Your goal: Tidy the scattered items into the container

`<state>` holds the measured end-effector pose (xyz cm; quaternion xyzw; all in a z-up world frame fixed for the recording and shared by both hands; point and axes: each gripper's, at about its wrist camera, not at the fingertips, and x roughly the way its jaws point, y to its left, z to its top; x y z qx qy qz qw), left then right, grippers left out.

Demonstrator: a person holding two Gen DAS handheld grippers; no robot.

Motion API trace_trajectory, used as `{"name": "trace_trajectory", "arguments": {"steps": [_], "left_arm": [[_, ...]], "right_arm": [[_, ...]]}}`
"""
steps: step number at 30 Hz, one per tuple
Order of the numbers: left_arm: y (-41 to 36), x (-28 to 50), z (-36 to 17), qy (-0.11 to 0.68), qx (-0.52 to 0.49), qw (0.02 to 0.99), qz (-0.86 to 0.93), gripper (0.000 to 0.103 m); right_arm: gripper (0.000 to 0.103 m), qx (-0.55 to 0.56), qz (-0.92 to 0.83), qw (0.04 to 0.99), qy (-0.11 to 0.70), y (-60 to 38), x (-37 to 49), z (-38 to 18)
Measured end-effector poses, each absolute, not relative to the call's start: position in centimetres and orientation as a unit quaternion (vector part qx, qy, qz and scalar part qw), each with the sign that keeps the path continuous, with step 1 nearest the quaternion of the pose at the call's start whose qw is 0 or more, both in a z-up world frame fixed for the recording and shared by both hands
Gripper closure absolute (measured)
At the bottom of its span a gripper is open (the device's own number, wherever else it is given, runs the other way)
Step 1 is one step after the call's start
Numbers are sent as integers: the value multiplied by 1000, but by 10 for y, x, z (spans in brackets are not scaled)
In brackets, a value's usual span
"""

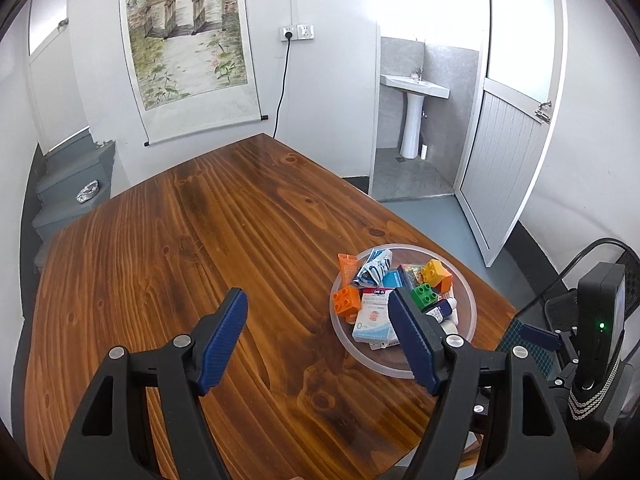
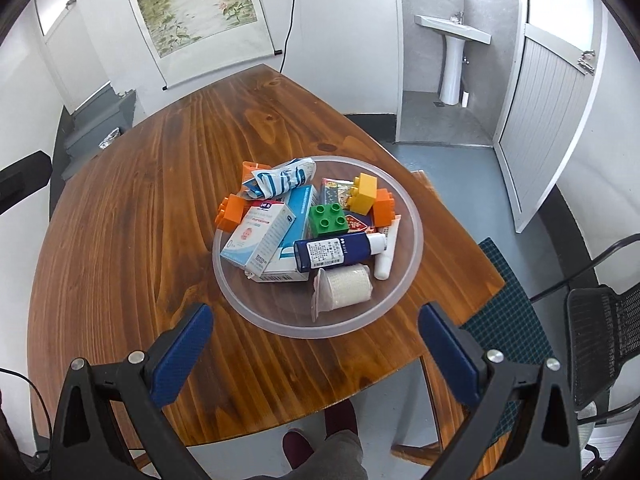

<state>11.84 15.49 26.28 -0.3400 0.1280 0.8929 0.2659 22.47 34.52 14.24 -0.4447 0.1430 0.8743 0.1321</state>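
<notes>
A clear round plastic bowl (image 2: 416, 236) (image 1: 470, 312) sits on the wooden table (image 2: 160, 208) (image 1: 200, 240). Inside lie a green brick (image 2: 327, 220), a yellow brick (image 2: 364, 194), orange bricks (image 2: 232, 212), white medicine boxes (image 2: 260, 240), a dark blue tube (image 2: 332, 253), a bandage roll (image 2: 348, 286) and a crumpled blue-white packet (image 2: 284, 178). My right gripper (image 2: 316, 312) hangs open above the bowl's near rim, nothing between its blue pads (image 2: 180, 356). Left of the bowl, my left gripper (image 1: 318, 300) stands open over bare wood, its right pad (image 1: 412, 336) in front of the bowl.
A black mesh chair (image 2: 604, 340) and a checked seat cushion (image 2: 508, 316) stand at the table's right. The table's near edge runs just under the right gripper, with a person's shoes (image 2: 340, 420) below. A doorway to a washroom with a sink (image 2: 452, 28) lies beyond.
</notes>
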Motion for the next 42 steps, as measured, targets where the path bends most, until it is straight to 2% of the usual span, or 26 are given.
{"name": "trace_trajectory", "arguments": {"steps": [3,5,10,19,42], "left_arm": [[158,122,265,125,-340,278,890,25],[160,124,266,117,-343,288,886,19],[166,126,266,117,-343,287,887,19],[187,134,261,166,-332,267,889,19],[204,121,246,172,-362,258,879,19]], "right_arm": [[0,-442,874,143,145,347,233,145],[0,-441,873,150,146,349,238,147],[0,-436,873,161,145,354,246,150],[0,-433,876,162,137,358,247,154],[0,-444,876,141,129,371,218,147]]}}
